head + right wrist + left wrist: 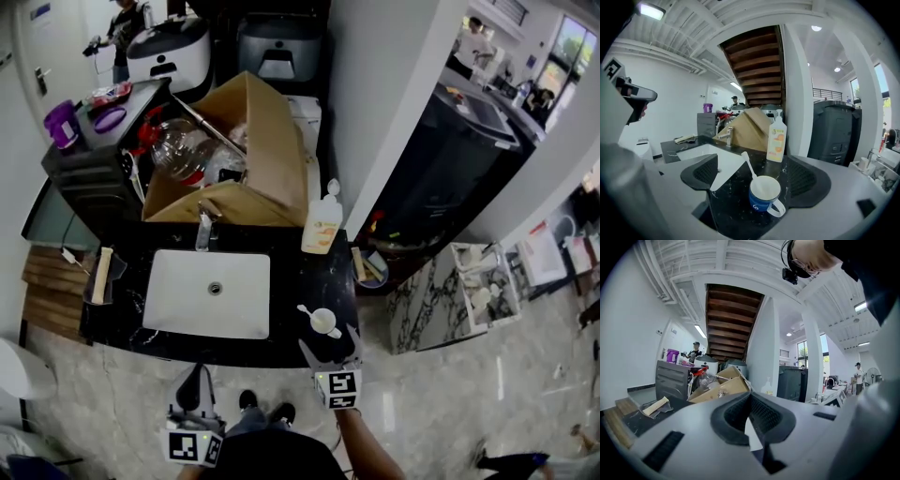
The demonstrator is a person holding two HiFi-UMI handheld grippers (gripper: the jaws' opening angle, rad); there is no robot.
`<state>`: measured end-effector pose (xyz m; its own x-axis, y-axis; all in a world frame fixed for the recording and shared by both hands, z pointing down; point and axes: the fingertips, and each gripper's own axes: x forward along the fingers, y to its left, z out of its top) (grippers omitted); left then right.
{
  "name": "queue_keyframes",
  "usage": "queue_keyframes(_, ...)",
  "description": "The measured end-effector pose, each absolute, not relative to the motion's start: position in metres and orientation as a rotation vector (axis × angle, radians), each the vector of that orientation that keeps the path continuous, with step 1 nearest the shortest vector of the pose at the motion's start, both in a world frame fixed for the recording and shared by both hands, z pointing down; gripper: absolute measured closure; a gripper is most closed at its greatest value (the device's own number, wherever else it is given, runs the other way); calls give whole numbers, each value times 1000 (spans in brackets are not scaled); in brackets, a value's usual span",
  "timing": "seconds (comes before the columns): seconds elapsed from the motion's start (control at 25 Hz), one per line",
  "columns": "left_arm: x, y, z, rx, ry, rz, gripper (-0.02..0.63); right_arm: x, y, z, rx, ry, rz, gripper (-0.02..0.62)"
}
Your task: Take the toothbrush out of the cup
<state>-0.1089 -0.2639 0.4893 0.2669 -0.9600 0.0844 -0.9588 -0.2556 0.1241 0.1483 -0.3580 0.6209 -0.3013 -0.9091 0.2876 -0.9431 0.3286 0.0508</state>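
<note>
Bright, even light is cast by a ceiling lamp above the right gripper and daylight from a window to its right. Edges are bent and darkly vignetted; near jaws are rendered soft.

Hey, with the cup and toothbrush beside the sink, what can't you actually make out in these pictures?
- Lower end of the toothbrush: in the right gripper view it is hidden inside the cup.
- Label print on the soap bottle: too small to read in the head view and the right gripper view.
- Left gripper view: cup and toothbrush are not shown; the left gripper, jaws together, fills the foreground.
</note>
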Motion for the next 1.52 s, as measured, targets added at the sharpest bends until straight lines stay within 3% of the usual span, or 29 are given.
queue_keyframes(0.68, -120, -276, 499, 2319, -1860, 14, 601, 132, -410, 683, 1496, -2215, 218, 154)
queue_keyframes(1.24, -124, -279, 505, 2300, -1870, 24, 601, 128, -421, 696, 1430, -2085, 75, 445)
queue_keyframes(1.52, -125, -280, 505, 2303, -1865, 28, 601, 123, -423, 693, 1402, -2068, 26, 529)
